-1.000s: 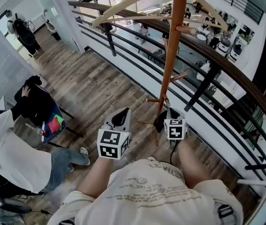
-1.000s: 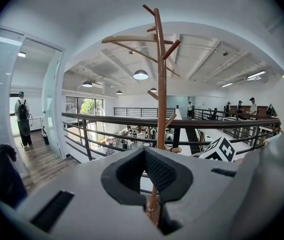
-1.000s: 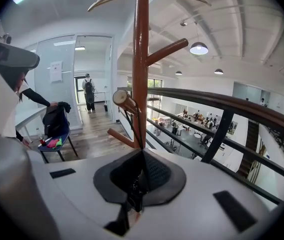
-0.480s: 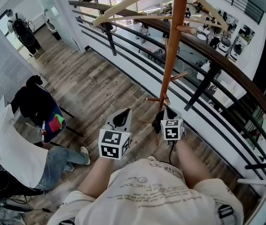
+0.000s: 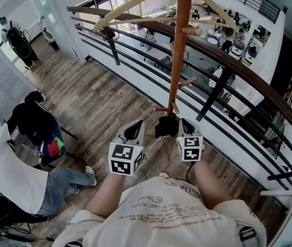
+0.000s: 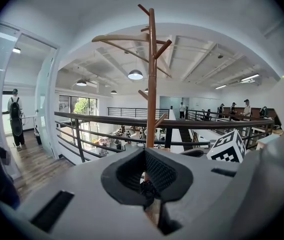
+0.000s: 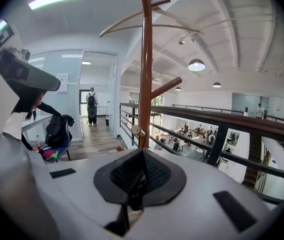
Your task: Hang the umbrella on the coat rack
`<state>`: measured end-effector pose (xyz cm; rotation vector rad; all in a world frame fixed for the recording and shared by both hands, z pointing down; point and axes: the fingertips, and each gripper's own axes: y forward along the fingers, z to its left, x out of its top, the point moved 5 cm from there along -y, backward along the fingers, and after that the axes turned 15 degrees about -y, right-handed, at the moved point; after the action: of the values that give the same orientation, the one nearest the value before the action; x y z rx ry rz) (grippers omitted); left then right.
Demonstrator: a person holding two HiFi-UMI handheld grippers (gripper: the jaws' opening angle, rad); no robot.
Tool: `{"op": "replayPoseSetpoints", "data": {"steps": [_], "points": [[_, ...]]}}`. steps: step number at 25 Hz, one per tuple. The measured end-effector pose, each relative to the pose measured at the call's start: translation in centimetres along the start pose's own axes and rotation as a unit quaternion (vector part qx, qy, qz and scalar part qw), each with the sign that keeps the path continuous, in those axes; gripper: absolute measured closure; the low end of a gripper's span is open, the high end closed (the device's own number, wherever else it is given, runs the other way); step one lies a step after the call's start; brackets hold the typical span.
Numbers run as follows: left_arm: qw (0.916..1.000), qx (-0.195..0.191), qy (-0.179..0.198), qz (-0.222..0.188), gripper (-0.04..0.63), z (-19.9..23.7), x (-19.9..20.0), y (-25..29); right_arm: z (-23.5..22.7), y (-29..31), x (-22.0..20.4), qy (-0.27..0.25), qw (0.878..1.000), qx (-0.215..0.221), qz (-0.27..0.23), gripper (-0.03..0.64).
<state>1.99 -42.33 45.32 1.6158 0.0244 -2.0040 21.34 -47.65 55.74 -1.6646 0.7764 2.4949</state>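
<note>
Head view
- Left gripper (image 5: 134, 129) and right gripper (image 5: 186, 125) are held side by side low in front of the person, both pointing at the foot of the coat rack (image 5: 175, 71).
- The umbrella (image 5: 165, 126), a black bundle, sits between the two tips, against the right gripper's front and just before the rack's pole.
- The railing (image 5: 228, 60) runs diagonally right behind the rack, with a drop to a lower level beyond it.
- Open wood floor (image 5: 99, 96) lies to the left. Further left are a seated person (image 5: 12, 174) and a chair (image 5: 50, 140).
- The chair carries a black garment and something brightly coloured on its seat.

Left gripper view
- The fingers are clenched together with nothing pinched. A dark shape shows through the slit below them.
- The pole rises dead ahead with its pegs and curved arms bare. The railing crosses behind it.

Right gripper view
- The fingers are clamped on a thin dark part that appears to belong to the umbrella.
- The pole stands close ahead, a bare peg angling up to its right.
- The corridor to the left is open, with the chair at its near edge.
</note>
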Motion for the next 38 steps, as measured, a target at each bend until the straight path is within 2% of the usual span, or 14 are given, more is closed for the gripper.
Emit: {"op": "replayPoseSetpoints", "data": {"steps": [6, 14, 31, 38], "points": [[0.9996, -0.027, 0.001, -0.006, 0.591, -1.5, 0.0, 1.5, -2.3, -3.4, 3.6, 0.017, 0.998, -0.027, -0.054, 0.615], [0.9986, -0.052, 0.006, -0.002, 0.591, -3.7, 0.2, 2.7, -3.8, -9.2, 8.6, 0.028, 0.990, -0.036, -0.137, 0.617], [0.9978, -0.064, 0.017, 0.002, 0.591, -3.7, -0.7, 2.0, -1.3, -10.5, 7.1, 0.028, 0.993, -0.022, -0.110, 0.617], [0.9982, -0.056, 0.021, -0.006, 0.591, -3.5, -0.5, 1.8, -1.2, -10.3, 6.9, 0.031, 0.994, -0.025, -0.102, 0.617]]}}
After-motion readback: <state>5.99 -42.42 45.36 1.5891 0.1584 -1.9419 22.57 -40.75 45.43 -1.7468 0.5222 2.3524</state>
